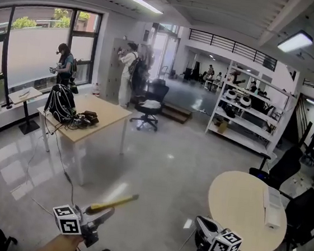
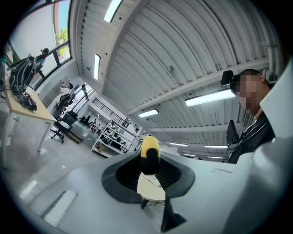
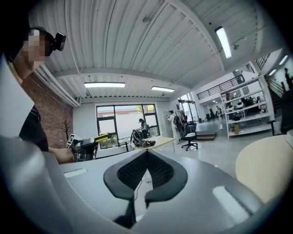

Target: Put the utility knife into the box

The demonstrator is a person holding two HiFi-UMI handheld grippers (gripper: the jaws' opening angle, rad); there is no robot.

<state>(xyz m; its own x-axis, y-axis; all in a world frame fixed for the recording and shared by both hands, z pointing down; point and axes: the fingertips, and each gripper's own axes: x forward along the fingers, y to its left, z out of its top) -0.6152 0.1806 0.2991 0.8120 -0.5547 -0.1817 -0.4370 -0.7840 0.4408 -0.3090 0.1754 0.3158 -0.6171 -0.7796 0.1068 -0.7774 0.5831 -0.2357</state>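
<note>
Pickup done, placing left: my left gripper [image 1: 95,215] clamps the yellow utility knife [image 1: 113,202] in the air well left of the round table [image 1: 237,213], my right gripper [image 1: 204,226] is closed on nothing, and I can make out no sure box, only a white oblong thing [image 1: 273,207] on that table.

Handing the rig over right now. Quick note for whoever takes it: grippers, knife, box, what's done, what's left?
Left gripper: shut on the utility knife, whose yellow body sticks out ahead of it.
Right gripper: shut, nothing in it.
Box: not surely identified. A white boxy item lies on the round table at the right; it may be the box, but I cannot confirm.
Done: the knife is picked up and held in the air over the floor.
Left: carry it to the box, put it in, let go.
</note>
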